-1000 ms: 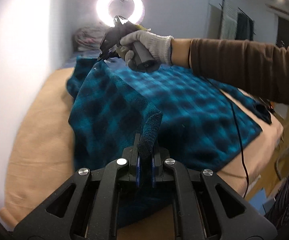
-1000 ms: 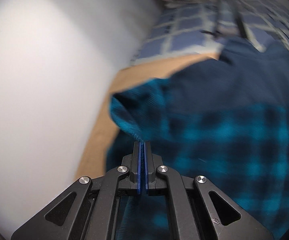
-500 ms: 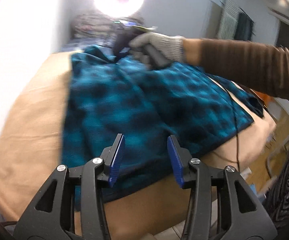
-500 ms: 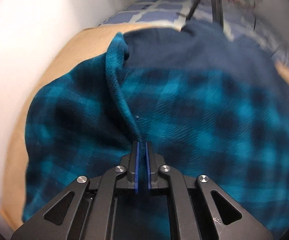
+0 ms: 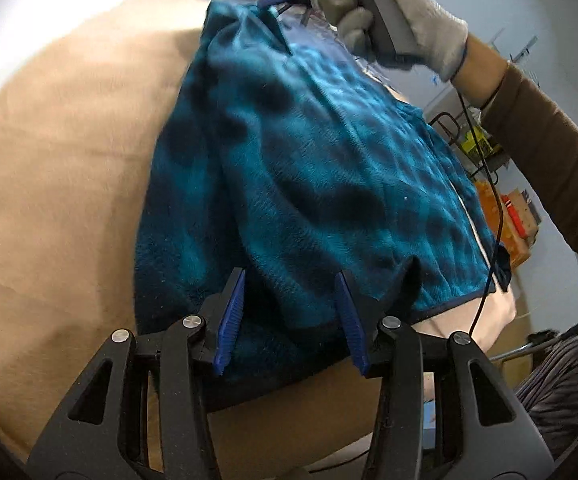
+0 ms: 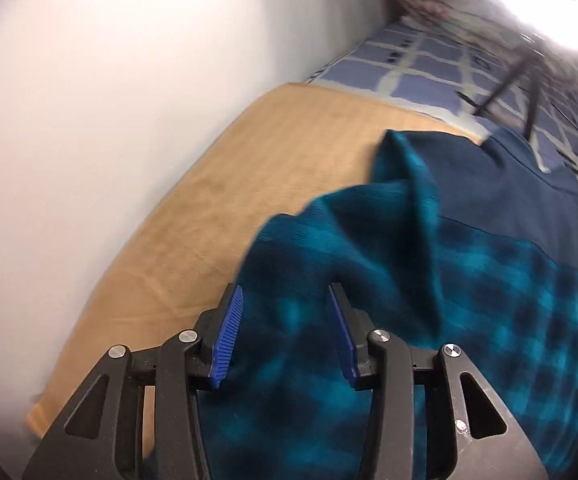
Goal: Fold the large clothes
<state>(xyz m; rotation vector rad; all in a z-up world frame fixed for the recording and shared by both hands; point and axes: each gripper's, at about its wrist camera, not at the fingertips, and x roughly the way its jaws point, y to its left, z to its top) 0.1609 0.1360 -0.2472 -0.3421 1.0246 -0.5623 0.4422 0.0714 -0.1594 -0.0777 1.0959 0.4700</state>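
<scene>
A large teal and dark-blue plaid fleece garment (image 5: 309, 184) lies folded lengthwise on a tan bed cover (image 5: 69, 184). My left gripper (image 5: 291, 320) is open and empty just above the garment's near hem. My right gripper (image 6: 285, 334) is open over the garment's far end (image 6: 429, 280), where a loose fold of cloth stands up. In the left wrist view the right gripper's blue fingers (image 5: 275, 0) show at the garment's top edge, held by a gloved hand (image 5: 401, 12).
A white wall (image 6: 89, 120) runs along the bed's left side. A blue checked blanket (image 6: 429, 64) and a bundle of cloth lie beyond the garment. A black cable (image 5: 485, 184) hangs across the garment's right side. Shelves and boxes (image 5: 513, 216) stand off the bed's right.
Both grippers were shut on the garment's edges a second ago. The left opened first and let go, then the right opened. The fold now lies on the garment.
</scene>
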